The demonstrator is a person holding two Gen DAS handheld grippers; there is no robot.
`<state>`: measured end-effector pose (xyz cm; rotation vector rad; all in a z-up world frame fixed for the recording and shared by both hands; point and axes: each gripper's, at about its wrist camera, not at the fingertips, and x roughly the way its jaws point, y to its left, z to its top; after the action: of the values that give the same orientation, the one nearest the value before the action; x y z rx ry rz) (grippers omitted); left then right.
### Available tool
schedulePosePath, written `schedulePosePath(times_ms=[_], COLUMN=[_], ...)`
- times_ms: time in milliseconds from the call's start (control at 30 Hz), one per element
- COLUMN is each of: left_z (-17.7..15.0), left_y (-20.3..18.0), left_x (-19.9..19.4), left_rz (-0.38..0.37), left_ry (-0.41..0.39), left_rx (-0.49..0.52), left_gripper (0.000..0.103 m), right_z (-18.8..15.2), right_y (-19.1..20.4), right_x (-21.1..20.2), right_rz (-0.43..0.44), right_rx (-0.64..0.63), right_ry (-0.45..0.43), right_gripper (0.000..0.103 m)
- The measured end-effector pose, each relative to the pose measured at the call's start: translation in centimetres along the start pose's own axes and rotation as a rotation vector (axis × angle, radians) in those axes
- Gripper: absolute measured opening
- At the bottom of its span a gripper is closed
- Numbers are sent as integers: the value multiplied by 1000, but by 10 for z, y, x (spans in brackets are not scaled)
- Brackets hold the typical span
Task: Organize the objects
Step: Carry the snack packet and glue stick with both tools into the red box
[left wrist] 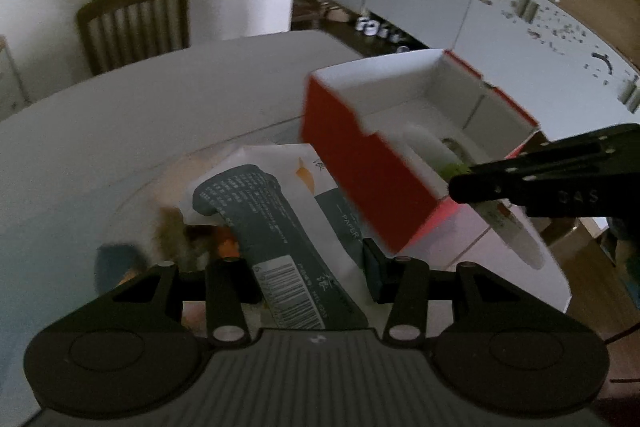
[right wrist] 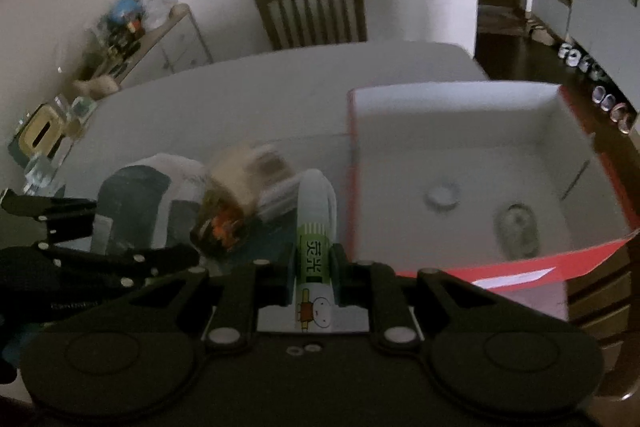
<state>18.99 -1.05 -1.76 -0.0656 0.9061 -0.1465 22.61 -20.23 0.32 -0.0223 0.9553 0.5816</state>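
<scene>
Two grippers clamp goods: left [left wrist: 308, 275] a crinkly tissue pack [left wrist: 276, 227], right [right wrist: 313, 277] a cylindrical glue stick [right wrist: 314, 239].

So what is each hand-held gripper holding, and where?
Left hand-held gripper: tissue pack, at its barcode end. Right hand-held gripper: glue stick, around its middle.

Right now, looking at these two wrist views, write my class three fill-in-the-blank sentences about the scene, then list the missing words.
1. The right gripper is shut on a white ____ with a green label.
2. The outside of the open box is ____.
3. The left gripper holds a ____ of tissues.

Missing words: tube; red; pack
</scene>
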Motion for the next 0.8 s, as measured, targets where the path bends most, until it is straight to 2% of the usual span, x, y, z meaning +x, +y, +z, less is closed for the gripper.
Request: schedulePosePath(times_ms=[200,433,800], left_z=[32,68,107], left_y=[-47,-89,-126], left_x=[24,56,120], left_rz=[-31,-27,18], left_ry=[3,10,78], left_rx=[54,115,149], left_gripper=[45,45,45], right_z=[15,32,51], right_y=[-46,-98,-152], right_x=[-7,-5,23], right_rz=[-18,-58,-111], right_rx=[29,65,90], right_ry=[-26,-45,-41], right_gripper=[17,17,17])
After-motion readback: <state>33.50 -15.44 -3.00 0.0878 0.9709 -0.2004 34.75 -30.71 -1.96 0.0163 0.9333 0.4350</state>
